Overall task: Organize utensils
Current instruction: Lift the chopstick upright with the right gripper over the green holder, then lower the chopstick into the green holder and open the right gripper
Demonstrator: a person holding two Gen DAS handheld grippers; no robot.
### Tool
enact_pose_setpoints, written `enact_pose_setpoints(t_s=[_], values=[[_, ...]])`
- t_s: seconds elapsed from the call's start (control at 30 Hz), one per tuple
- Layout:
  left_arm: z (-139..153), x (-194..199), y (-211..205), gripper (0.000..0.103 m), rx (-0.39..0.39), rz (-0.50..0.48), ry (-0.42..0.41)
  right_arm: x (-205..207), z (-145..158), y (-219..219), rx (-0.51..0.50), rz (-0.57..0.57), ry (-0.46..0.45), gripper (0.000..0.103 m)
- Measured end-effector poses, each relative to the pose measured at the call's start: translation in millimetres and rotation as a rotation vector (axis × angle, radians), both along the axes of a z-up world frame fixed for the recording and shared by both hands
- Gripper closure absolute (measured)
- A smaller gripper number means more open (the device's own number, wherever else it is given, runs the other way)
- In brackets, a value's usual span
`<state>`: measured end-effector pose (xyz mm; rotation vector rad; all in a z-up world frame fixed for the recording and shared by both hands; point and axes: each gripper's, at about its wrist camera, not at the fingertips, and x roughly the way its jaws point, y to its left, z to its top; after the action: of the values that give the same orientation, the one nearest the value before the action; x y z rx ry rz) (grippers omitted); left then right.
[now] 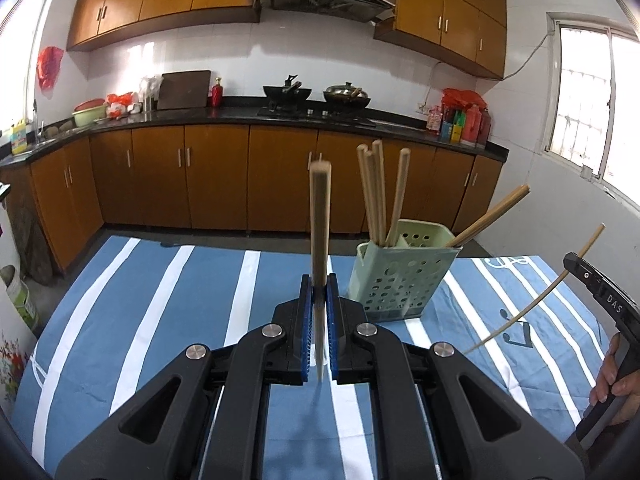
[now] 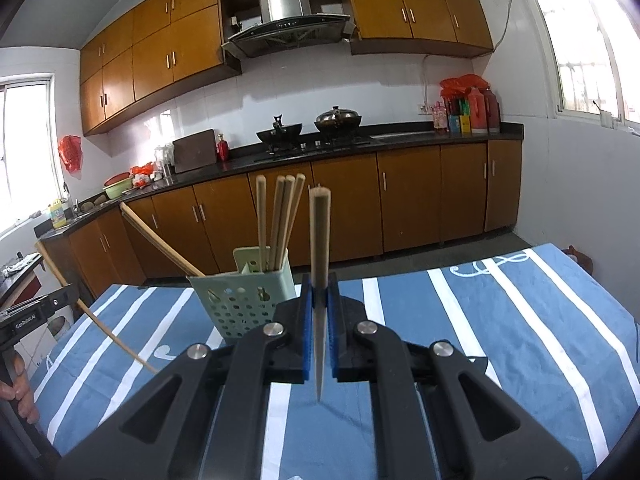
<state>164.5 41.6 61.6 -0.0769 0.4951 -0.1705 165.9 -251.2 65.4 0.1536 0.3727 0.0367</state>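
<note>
My left gripper [image 1: 320, 288] is shut on a wooden chopstick [image 1: 320, 216] that stands nearly upright between its blue pads, above the striped cloth. The right gripper [image 2: 320, 298] is likewise shut on a second upright chopstick [image 2: 319, 240]. A pale green perforated utensil holder [image 1: 394, 280] stands on the cloth just right of the left gripper and holds several chopsticks [image 1: 376, 192], one of them leaning far out to the right. In the right wrist view the utensil holder [image 2: 244, 300] sits just left of my gripper. The right gripper with its chopstick [image 1: 536, 300] shows at the right edge of the left wrist view.
A table under a blue cloth with white stripes [image 1: 160, 300] carries everything. Behind it run brown kitchen cabinets [image 1: 216, 184] and a dark counter with woks [image 1: 286, 94] on a stove. A person's hand [image 1: 612, 380] holds the right gripper's handle. Another hand [image 2: 18, 380] shows at the left edge.
</note>
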Motion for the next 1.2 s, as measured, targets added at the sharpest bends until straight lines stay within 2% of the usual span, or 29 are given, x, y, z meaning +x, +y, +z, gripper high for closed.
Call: enact_pose_setpoints(t_s=[0.3,0.57,0.77,0.9,1.0,1.2], values=[[26,-4,-11,0.096,-0.039,-0.037,-0.063,-8,30,-1,0.071,0.045,-0.058,0.095],[70,3,-28,0.096,-0.118,-0.076,-0.167,-11,93,8,0.134,0.096,-0.226,0.095],[104,21,-39,0.096,-0.172,-0.05,-0.27,11,118,19,0.113,0.08,-0.302,0.095],[112,42,-48,0.096,-0.154,-0.007,-0.335,33,119,24,0.096,0.074,-0.298,0.095],[106,58,-55,0.096,-0.129,0.026,-0.365,53,109,25,0.087,0.067,-0.269,0.095],[82,83,-64,0.096,-0.139,0.044,-0.357,82,85,26,0.085,0.053,-0.21,0.095]])
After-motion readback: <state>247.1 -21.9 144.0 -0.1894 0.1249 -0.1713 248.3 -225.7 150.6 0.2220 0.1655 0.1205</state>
